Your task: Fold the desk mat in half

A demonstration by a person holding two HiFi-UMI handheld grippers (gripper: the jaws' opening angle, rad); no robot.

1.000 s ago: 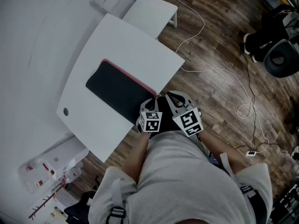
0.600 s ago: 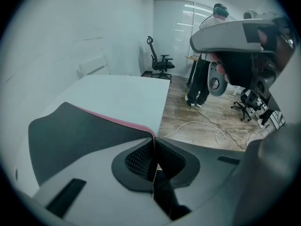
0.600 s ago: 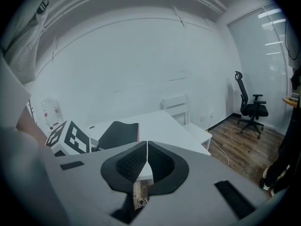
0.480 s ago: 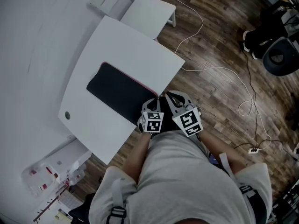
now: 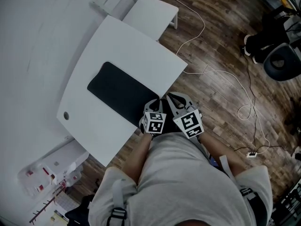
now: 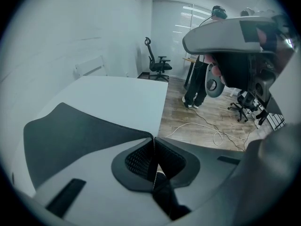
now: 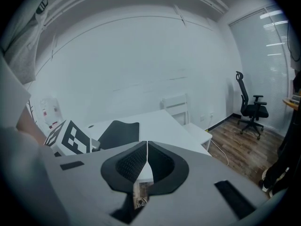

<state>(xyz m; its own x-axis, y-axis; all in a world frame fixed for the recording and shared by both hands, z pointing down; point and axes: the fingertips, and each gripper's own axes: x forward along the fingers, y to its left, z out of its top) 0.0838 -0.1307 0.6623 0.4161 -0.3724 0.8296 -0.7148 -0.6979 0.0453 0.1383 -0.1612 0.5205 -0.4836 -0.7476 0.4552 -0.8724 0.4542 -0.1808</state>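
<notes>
Risk: the dark rectangular desk mat may slip from the left gripper. Its jaws are closed on only the very tip of the mat's near corner (a thin hold, as far as can be judged). A lift could then drop it askew and leave the edges misaligned.

The mat lies flat on the white tabletop, stretching away from that gripper. The right gripper, jaws together and empty, hovers just beside the left, clear of the mat.

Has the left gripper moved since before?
No. The left gripper stays at the desk mat's near corner, by the table's front edge.
</notes>
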